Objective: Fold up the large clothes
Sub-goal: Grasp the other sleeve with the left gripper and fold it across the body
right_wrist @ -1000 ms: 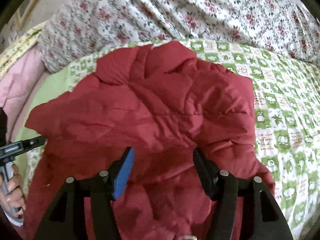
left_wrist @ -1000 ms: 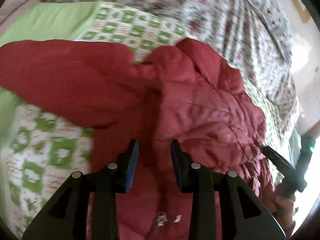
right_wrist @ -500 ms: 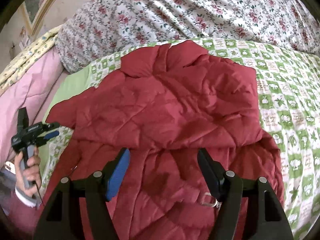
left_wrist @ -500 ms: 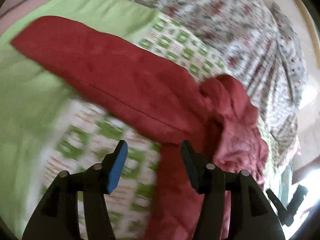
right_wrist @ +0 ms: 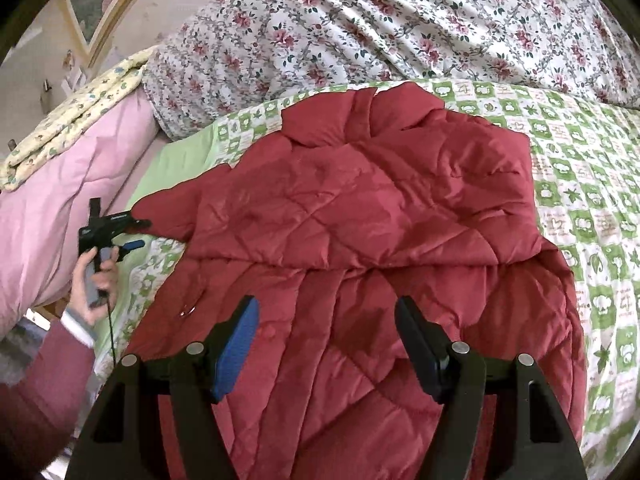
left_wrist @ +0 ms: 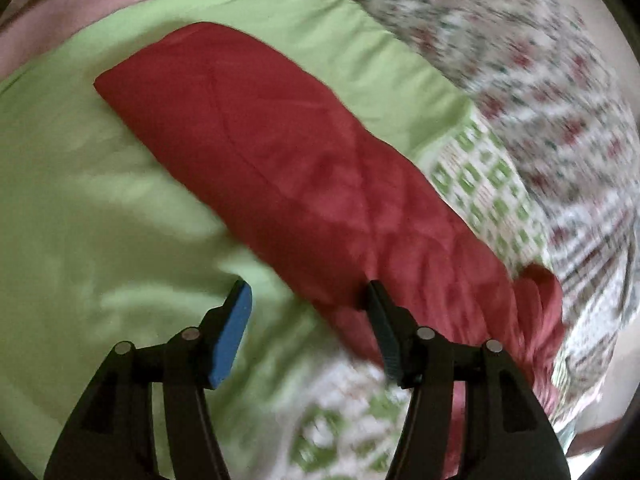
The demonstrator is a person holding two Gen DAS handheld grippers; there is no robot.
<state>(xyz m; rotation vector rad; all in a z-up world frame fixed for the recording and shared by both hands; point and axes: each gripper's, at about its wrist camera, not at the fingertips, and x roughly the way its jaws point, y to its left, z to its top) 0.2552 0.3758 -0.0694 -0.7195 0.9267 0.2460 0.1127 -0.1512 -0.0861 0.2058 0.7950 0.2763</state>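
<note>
A red quilted jacket lies spread on the bed, its upper part folded over the body. Its left sleeve stretches out over the plain green sheet. My left gripper is open and empty, hovering just beside the sleeve near its shoulder end; it also shows in the right wrist view, by the sleeve. My right gripper is open and empty above the jacket's lower body.
A green-and-white patterned bedspread covers the bed. A floral quilt is bunched at the back. A pink quilt with a yellow blanket lies at the left.
My left gripper has opened wider and swung left off the jacket body to the sleeve. My right gripper has pulled back and opened a little, showing more of the jacket.
</note>
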